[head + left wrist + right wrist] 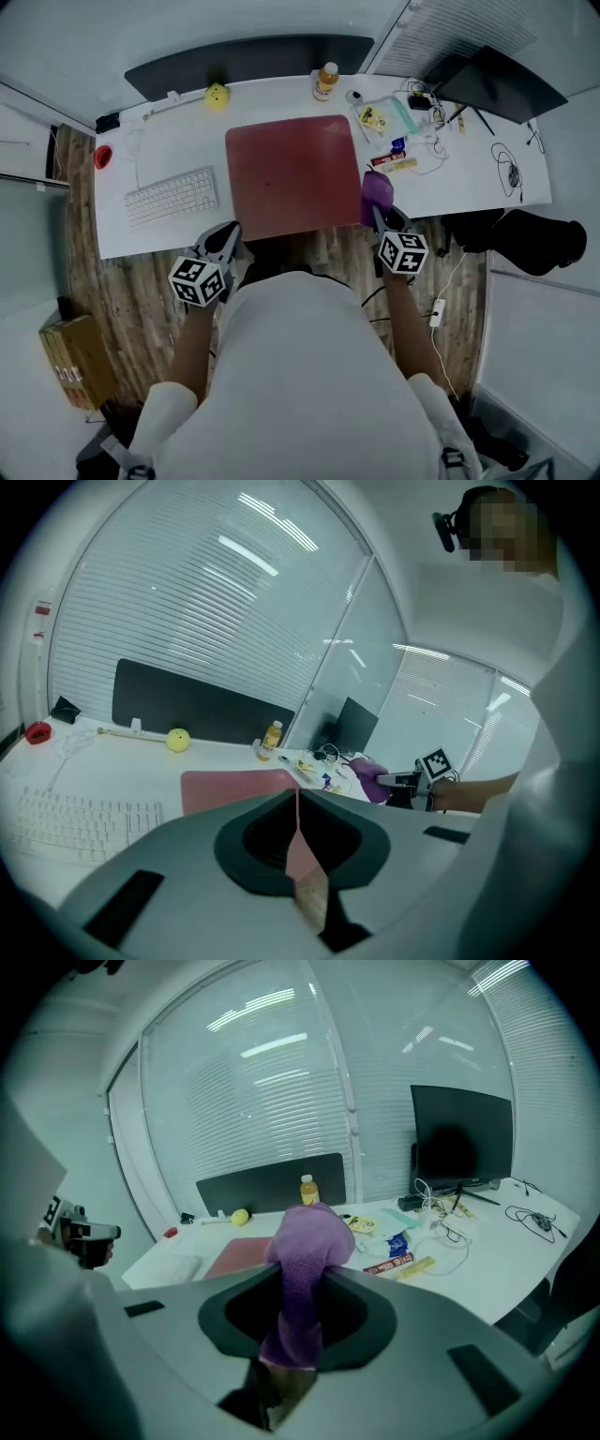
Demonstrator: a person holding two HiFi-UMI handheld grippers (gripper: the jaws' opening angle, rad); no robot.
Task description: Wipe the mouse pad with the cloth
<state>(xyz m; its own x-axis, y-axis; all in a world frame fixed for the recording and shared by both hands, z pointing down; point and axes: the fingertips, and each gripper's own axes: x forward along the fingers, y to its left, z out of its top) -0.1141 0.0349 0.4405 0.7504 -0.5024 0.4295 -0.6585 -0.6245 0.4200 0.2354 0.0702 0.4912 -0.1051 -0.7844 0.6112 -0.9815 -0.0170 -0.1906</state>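
The dark red mouse pad lies flat in the middle of the white desk, and shows too in the left gripper view as the mouse pad. My right gripper hangs at the desk's near edge, just right of the pad, shut on a purple cloth. The cloth bulges up between the jaws of my right gripper. My left gripper is off the desk's near edge, by the pad's near left corner. In its own view, my left gripper is shut with nothing in it.
A white keyboard lies left of the pad. Behind the pad stand a yellow ball and an orange bottle. Packets and cables clutter the right side beside a dark monitor. A cardboard box sits on the floor.
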